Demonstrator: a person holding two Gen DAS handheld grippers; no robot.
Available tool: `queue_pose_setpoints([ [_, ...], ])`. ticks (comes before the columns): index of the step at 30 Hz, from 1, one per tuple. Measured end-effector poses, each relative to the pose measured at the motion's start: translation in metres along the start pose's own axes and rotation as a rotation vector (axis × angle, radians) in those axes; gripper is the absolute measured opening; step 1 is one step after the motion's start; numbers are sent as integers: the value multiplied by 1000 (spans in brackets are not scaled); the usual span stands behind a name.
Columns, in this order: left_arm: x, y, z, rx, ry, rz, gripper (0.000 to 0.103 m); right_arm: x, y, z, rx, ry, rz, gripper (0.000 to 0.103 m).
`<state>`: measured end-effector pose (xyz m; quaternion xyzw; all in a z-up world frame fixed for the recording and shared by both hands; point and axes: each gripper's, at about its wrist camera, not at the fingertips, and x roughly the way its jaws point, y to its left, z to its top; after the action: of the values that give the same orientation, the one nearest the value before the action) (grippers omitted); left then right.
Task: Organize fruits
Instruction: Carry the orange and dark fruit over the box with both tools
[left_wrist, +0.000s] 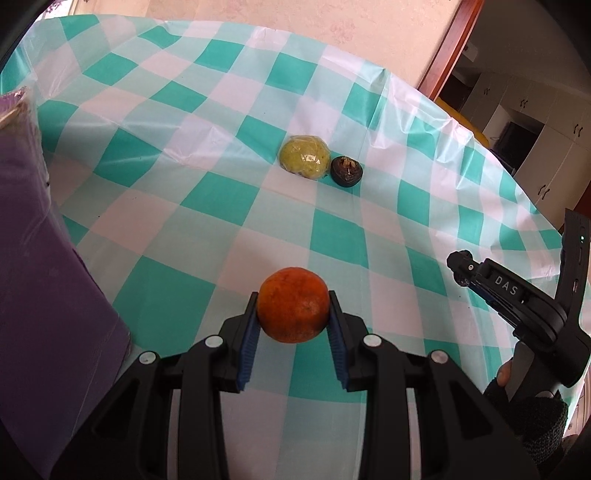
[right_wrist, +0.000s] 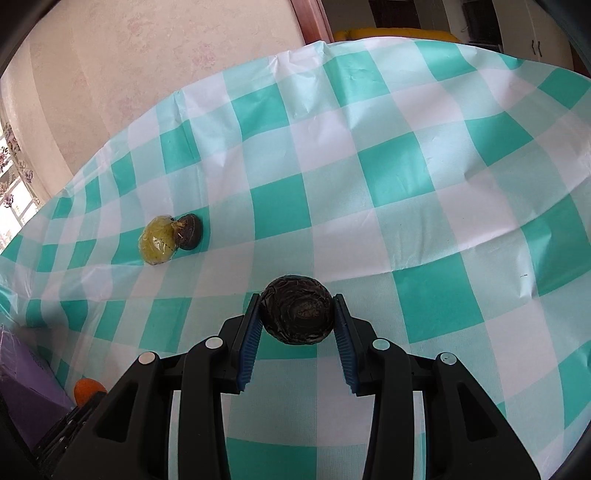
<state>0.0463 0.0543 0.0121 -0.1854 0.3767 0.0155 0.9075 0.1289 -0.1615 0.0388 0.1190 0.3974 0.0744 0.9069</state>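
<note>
My left gripper (left_wrist: 293, 308) is shut on an orange (left_wrist: 293, 304) and holds it over the checked tablecloth (left_wrist: 184, 206). My right gripper (right_wrist: 297, 312) is shut on a dark round fruit (right_wrist: 297, 314). A yellow-green fruit in clear wrap (left_wrist: 304, 157) lies mid-table, touching a small dark brown fruit (left_wrist: 346, 171). Both show in the right wrist view too, the wrapped fruit (right_wrist: 157, 240) and the small dark fruit (right_wrist: 190, 232). The right gripper's body (left_wrist: 517, 302) shows at the right of the left wrist view. The orange (right_wrist: 86, 390) shows at the lower left of the right wrist view.
A purple box (left_wrist: 48, 295) stands at the left, close to my left gripper; it also shows in the right wrist view (right_wrist: 26, 391). The table edge (left_wrist: 480, 136) curves along the far right, with a wall behind and cabinets (left_wrist: 535, 140) beyond a doorway.
</note>
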Motion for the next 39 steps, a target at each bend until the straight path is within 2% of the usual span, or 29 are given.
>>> queue_pose_setpoints([
  [9,-50,-7,-39,98,-23,-18,34,-50,17,-52,-63,11,-24,38],
  [14,-87,-7,-60,139,-36,-53,34,-79,27,-80,-61,27,3,38],
  [19,-133,-4,-70,154,-120,-100,34,-105,41,-104,-77,17,71,38],
  [24,-187,5,-62,136,-228,-149,35,-128,67,-119,-117,-3,163,39],
  [34,-260,51,-43,91,-370,-93,35,-186,142,-119,-272,-120,333,38],
  [39,-286,79,-40,112,-405,-17,35,-205,177,-124,-354,-134,392,39],
])
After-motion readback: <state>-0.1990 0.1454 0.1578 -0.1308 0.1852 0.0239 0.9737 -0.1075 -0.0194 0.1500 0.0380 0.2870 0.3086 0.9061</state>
